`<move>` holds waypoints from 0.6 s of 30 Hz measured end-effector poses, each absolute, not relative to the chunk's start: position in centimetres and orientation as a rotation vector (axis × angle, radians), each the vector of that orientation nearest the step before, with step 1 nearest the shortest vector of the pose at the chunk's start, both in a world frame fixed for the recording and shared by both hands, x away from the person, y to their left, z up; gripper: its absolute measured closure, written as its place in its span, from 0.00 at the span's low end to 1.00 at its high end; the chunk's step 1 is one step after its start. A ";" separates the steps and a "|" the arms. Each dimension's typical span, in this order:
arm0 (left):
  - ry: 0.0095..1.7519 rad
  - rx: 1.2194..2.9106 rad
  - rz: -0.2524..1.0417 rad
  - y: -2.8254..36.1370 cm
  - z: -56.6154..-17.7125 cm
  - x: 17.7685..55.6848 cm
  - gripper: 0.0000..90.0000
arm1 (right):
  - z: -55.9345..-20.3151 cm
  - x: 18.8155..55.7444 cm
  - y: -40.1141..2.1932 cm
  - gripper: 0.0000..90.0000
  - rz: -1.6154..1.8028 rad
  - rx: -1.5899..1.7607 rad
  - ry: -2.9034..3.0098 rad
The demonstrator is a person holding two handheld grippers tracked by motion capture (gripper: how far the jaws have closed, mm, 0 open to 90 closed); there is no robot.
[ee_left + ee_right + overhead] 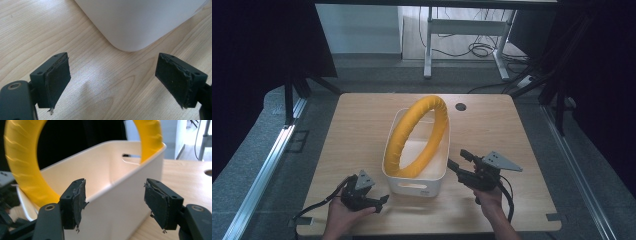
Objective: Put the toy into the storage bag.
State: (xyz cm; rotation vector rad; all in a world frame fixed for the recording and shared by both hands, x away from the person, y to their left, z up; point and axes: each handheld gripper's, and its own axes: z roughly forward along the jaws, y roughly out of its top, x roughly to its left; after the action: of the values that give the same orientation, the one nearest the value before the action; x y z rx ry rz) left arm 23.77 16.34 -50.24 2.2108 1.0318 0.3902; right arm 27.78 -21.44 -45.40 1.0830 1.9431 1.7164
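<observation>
yellow ring [418, 137] stands tilted inside the white bin [414, 187]. right gripper [458, 161] near the bin's right wall, jaws apart, gripping nothing. left gripper [383, 201] by its front-left corner, jaws spread.

Yellow ring [418, 137] in white bin [414, 185]
Ring stands tilted on edge, top above the rim; bin sits mid-table, handle slot facing near edge.

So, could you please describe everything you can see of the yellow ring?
The yellow ring is a thick, padded-looking hoop with faint diagonal creases, as if wrapped. It stands tilted in the white bin, its lower end inside at the near left corner, its upper arc rising above the far rim. Neither gripper touches it.
</observation>
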 end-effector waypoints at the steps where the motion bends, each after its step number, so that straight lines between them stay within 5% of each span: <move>1: 1.032 2.210 0.390 16.3 -50.2 23.8 0.14 | -45.7 27.9 -21.8 0.38 1.708 1.089 1.952; 18: 1.030 2.211 0.395 16.4 -50.2 23.7 0.14 | -47.2 28.2 -23.3 0.40 1.630 1.121 1.966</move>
State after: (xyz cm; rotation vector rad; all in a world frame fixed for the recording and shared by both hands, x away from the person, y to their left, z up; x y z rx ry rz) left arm 23.73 16.42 -50.15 2.2112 1.0305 0.3946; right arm 28.19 -23.34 -47.23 1.1210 1.9661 1.6300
